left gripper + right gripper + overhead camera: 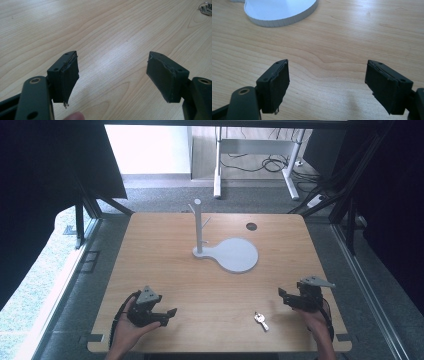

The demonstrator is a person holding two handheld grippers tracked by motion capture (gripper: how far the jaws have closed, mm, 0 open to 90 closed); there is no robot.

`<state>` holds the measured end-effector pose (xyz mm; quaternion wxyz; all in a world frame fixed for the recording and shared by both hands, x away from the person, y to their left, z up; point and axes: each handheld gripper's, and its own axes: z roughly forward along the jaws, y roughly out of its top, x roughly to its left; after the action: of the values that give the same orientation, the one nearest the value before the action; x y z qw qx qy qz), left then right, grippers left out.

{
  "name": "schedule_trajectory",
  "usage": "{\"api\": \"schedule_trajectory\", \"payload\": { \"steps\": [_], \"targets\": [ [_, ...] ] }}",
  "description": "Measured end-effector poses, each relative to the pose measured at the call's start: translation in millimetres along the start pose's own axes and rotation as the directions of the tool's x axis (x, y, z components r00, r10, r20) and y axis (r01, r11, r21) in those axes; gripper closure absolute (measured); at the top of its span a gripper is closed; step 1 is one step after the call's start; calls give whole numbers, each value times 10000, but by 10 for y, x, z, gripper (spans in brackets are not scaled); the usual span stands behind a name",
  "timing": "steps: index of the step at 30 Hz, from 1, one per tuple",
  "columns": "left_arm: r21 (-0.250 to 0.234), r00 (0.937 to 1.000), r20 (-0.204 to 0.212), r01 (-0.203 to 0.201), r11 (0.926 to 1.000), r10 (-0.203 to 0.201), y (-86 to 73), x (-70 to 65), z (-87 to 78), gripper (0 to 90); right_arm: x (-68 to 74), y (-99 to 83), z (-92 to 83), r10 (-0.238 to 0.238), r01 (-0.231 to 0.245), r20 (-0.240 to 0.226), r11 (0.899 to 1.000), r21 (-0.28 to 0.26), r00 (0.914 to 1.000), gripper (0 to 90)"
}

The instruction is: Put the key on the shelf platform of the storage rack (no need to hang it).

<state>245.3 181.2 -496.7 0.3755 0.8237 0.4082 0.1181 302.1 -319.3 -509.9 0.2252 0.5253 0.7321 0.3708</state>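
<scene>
Keys: we see a small bunch of keys lying flat on the wooden table, close to its near edge and right of the middle. In the left gripper view the keys show at the far upper right corner, partly cut off by the frame.
Keys relative to the fingers: they lie between our two grippers, nearer the right one and a little closer to the table's near edge than its jaws. Neither pair of jaws touches them, and the bunch sits outside both gaps.
Left gripper: we hold the left gripper low over the near left part of the table, its jaws pointing towards the right, roughly at the keys but well apart from them.
Left fingers: the fingers stand wide, with bare wood between them. A fingertip of our own hand shows at the bottom edge of that view.
Right gripper: we hold the right gripper at the near right, its jaws pointing left.
Right fingers: the fingers stand wide too, gripping nothing, with plain table between them.
Stand: a white stand with a round flat base and an upright post carrying short pegs sits mid-table, well beyond the keys. Its base edge shows at the top of the right gripper view.
Table detail: a dark round hole lies near the far edge.
</scene>
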Motion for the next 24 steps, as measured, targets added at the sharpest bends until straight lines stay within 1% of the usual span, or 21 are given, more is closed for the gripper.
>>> {"api": "schedule_trajectory", "payload": {
  "steps": [4,7,11,13,15,16,17,19,21,24],
  "targets": [
    [14,10000,-22,-24,10000,24,-7,16,0,260,27,18,-6,-156,155,-88,9998,-124,9998,230],
    [-25,10000,-11,-28,10000,28,-6,20,-15,259,40,16,-23,-278,278,-125,9996,0,9995,247],
    [-58,10000,-17,-50,10000,50,-1,16,-31,259,44,12,-43,-366,365,-163,9993,-78,9992,265],
    [-51,10000,-25,-45,10000,45,-1,16,-32,259,46,8,-42,-532,531,-121,9986,-60,9985,260],
    [-43,10000,-18,-50,10000,50,-1,15,-28,259,48,0,-34,-736,738,-253,9973,65,9970,252],
    [-11,10000,-24,-68,10000,68,0,14,-27,259,50,-4,-31,-822,824,-204,9966,73,9964,254],
    [-19,10000,-18,-58,10000,58,-1,11,-24,259,50,-6,-31,-849,851,-194,9964,71,9962,257],
    [-3,10000,-6,-80,10000,80,0,10,-22,259,39,-2,-37,-815,816,-346,9967,13,9961,264],
    [2,10000,-1,-82,10000,82,0,9,-25,259,29,2,-42,-805,803,-271,9967,-74,9964,273],
    [-35,10000,-18,-18,10000,18,0,11,-34,260,27,2,-38,-831,832,-218,9965,35,9963,285]
  ]
}}
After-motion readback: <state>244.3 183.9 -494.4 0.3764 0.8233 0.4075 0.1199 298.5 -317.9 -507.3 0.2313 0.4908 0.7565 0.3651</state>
